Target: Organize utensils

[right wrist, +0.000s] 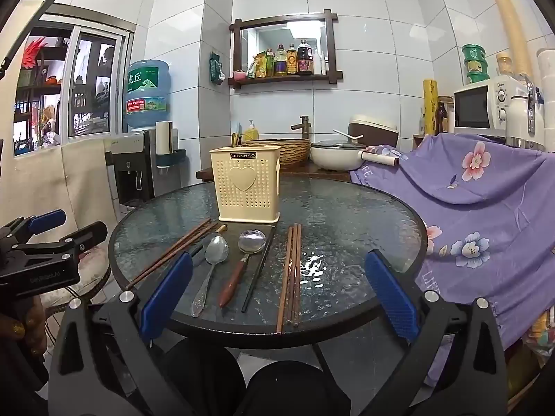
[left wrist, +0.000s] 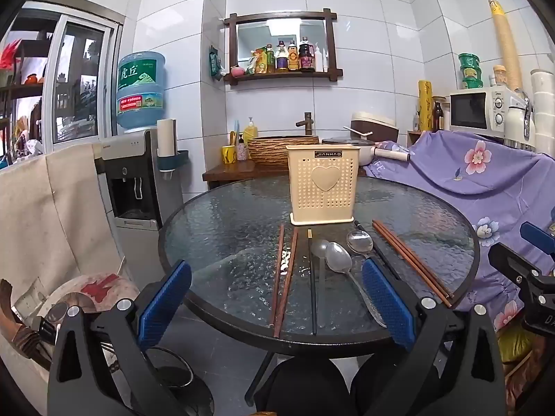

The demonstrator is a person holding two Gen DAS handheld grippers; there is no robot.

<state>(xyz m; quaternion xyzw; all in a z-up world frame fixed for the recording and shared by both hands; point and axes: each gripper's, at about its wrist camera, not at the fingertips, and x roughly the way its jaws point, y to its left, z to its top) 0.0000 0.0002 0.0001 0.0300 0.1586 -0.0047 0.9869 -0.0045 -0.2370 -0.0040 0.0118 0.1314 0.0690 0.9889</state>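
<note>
A cream perforated utensil holder [left wrist: 322, 185] [right wrist: 248, 183] stands upright on the round glass table [left wrist: 222, 228] [right wrist: 347, 215]. In front of it lie brown chopsticks [left wrist: 282, 277] [right wrist: 291, 274], a second set of brown chopsticks [left wrist: 412, 258] [right wrist: 173, 253], a steel spoon [left wrist: 341, 260] [right wrist: 213, 256], a spoon with a brown handle [left wrist: 359, 241] [right wrist: 242, 253] and a black chopstick [left wrist: 312, 277] [right wrist: 258, 270]. My left gripper [left wrist: 277, 301] is open and empty over the table's near edge. My right gripper [right wrist: 277, 298] is open and empty above the near edge.
A water dispenser [left wrist: 135, 173] stands left of the table. A purple flowered cloth [left wrist: 468, 180] [right wrist: 485, 190] covers furniture at the right. A counter behind holds a woven basin [left wrist: 274, 147], a white pot [right wrist: 336, 156] and a microwave [left wrist: 478, 109].
</note>
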